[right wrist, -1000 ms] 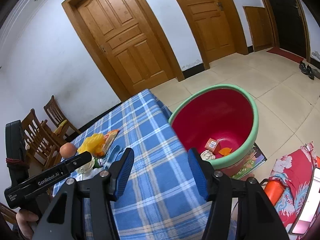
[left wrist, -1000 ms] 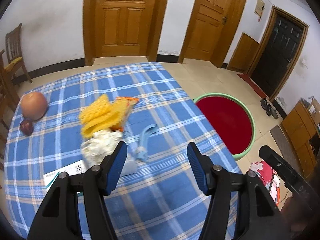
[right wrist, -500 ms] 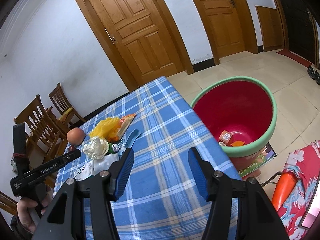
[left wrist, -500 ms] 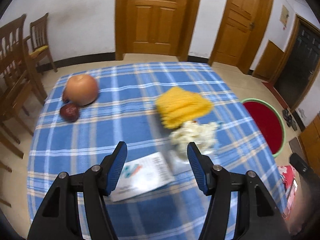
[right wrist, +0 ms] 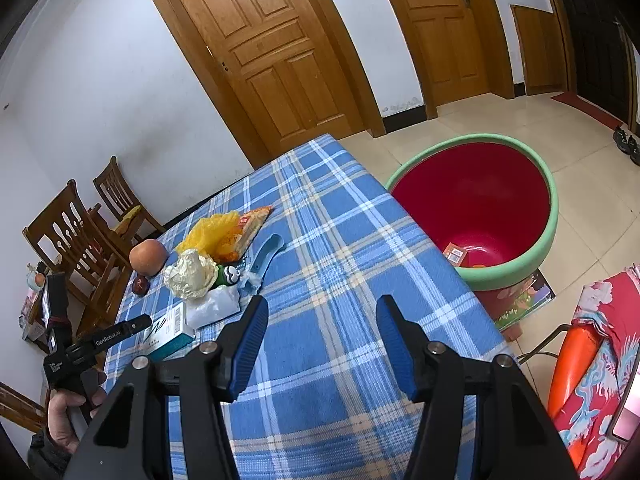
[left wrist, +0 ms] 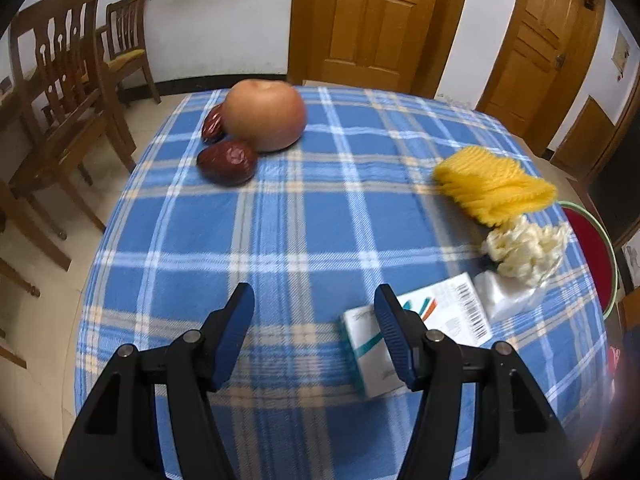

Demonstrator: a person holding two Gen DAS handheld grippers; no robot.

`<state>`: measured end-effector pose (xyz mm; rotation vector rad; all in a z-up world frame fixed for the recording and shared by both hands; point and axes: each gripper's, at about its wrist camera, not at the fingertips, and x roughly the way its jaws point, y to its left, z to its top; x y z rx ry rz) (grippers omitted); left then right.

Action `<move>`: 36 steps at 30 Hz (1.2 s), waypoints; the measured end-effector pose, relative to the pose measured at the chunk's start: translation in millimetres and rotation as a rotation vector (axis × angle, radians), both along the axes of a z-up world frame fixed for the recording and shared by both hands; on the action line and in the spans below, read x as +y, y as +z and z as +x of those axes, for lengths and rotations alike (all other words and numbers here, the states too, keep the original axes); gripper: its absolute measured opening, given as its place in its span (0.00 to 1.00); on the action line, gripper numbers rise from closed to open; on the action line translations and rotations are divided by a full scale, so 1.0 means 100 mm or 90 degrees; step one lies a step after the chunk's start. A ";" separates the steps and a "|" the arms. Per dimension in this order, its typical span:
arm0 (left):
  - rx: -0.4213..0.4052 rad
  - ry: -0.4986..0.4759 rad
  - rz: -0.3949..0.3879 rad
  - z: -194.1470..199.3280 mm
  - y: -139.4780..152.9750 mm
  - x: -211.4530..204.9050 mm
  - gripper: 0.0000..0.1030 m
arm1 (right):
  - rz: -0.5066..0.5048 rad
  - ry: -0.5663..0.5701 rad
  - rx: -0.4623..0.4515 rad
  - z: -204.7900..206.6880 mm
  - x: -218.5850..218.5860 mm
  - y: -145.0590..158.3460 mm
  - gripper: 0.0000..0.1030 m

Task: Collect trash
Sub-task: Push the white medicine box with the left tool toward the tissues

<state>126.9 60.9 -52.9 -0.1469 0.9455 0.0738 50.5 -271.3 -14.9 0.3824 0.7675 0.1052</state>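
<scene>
From your left wrist, the left tool [left wrist: 314, 314] hangs over the checked bench [left wrist: 312, 216], jaws apart and empty. The white carton [left wrist: 436, 320] lies just behind its right finger; the cream wad [left wrist: 524, 248] and yellow netting [left wrist: 492, 184] are farther right.

From your right wrist, the right tool [right wrist: 318, 330] is spread and empty above the bench. The red basin [right wrist: 480, 216] stands on the floor beside it.

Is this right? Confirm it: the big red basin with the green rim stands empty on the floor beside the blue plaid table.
Not quite. The big red basin with the green rim is not empty: the right wrist view shows a small orange box in its bottom. It does stand on the floor beside the blue plaid table.
</scene>
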 end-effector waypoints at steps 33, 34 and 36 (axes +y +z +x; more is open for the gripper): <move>0.018 -0.202 -0.085 -0.39 -0.01 -0.76 0.61 | 0.018 0.009 0.012 -0.09 0.08 -0.11 0.58; 0.017 -0.207 -0.077 -0.40 0.01 -0.78 0.61 | 0.019 0.008 0.013 -0.08 0.06 -0.11 0.58; 0.014 -0.213 -0.063 -0.41 0.03 -0.79 0.61 | 0.021 0.007 0.014 -0.08 0.04 -0.13 0.58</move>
